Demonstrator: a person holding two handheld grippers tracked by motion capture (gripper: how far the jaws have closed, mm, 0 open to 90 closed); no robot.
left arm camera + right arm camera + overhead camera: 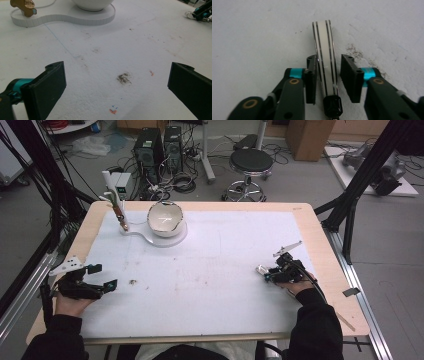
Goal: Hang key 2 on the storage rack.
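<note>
The right tongs (327, 77) lie low over the white desk (210, 270), and a slim white handle with black stripes (325, 62) runs straight up between their two black jaws. The left jaw sits against the handle's edge; a thin gap shows beside the right jaw, so the squeeze looks close but not fully tight. The handle's dark end (332, 106) lies back toward the tongs' body, while the striped end reaches out past the jaw tips onto the desk. In the high view the right tongs (267, 272) sit at the desk's right side. The left tongs (116, 87) are spread wide over bare desk, with a dark smudge (124, 78) between them. Far ahead of them stands a white bowl (164, 217) on a white base (150, 240).
</note>
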